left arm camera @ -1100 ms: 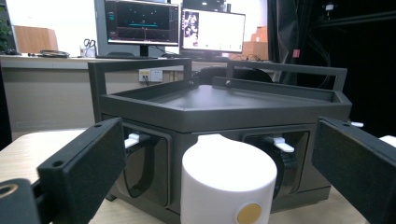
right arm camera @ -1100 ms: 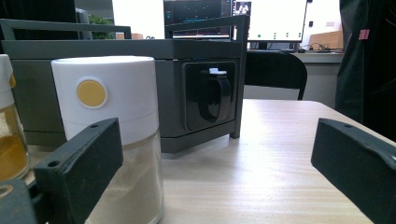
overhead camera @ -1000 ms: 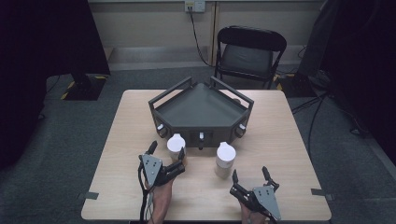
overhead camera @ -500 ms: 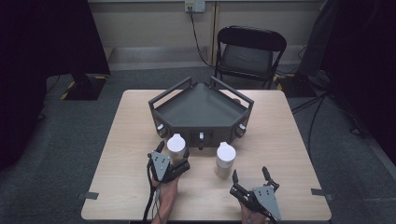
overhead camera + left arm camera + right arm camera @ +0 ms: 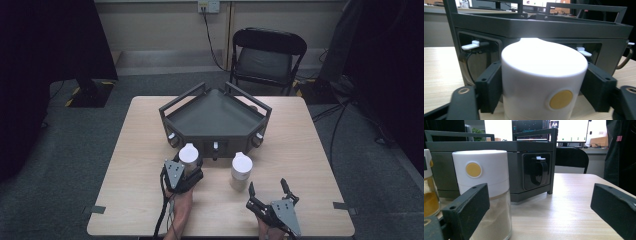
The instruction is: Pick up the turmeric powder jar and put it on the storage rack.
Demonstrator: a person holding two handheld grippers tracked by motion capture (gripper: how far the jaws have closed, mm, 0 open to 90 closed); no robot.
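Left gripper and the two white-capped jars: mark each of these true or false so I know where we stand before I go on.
1. The left gripper is closed on the left jar. True; its jaws have just been closing and now press on the white cap from both sides.
2. The right gripper holds the right jar. False; its jaws are open and apart from the jar.
3. Both jars stand in front of the dark tray. True.
4. The right jar lies on its side. False; it stands upright on the table.
5. A jar sits inside the tray. False; both are on the tabletop.
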